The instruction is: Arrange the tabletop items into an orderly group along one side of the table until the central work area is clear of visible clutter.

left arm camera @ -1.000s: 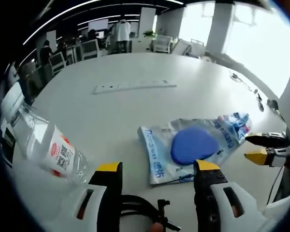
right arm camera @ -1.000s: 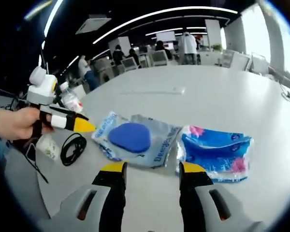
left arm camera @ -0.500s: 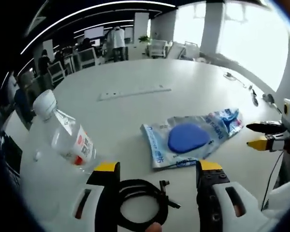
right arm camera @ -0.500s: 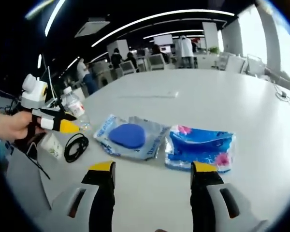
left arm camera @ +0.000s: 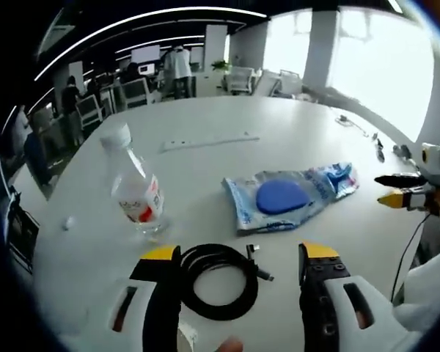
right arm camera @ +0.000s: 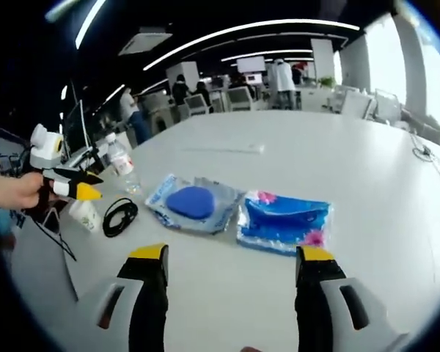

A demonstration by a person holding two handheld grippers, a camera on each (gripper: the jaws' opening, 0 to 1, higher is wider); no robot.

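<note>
Low in the left gripper view my left gripper (left arm camera: 240,253) stands open, and a coiled black cable (left arm camera: 218,281) lies on the white table (left arm camera: 205,169) between its jaws. A clear water bottle (left arm camera: 136,191) stands upright to its left. Ahead is a clear bag holding a blue pad (left arm camera: 282,198), with a blue tissue pack (left arm camera: 339,178) behind it. My right gripper (left arm camera: 400,192) shows at the far right. In the right gripper view my right gripper (right arm camera: 232,254) is open with nothing in it, short of the tissue pack (right arm camera: 284,221), bag (right arm camera: 194,203), cable (right arm camera: 119,216) and bottle (right arm camera: 122,165).
A white power strip (left arm camera: 209,141) lies farther across the table. A small white cup (right arm camera: 86,215) stands by the cable near a hand (right arm camera: 11,192) holding the left gripper (right arm camera: 62,187). Thin cables (right arm camera: 429,155) lie at the table's far right. Chairs and people fill the background.
Both grippers have drawn back from the items, so more of the table shows. The right jaws stand wider apart than a second ago. The items themselves lie where they were.
</note>
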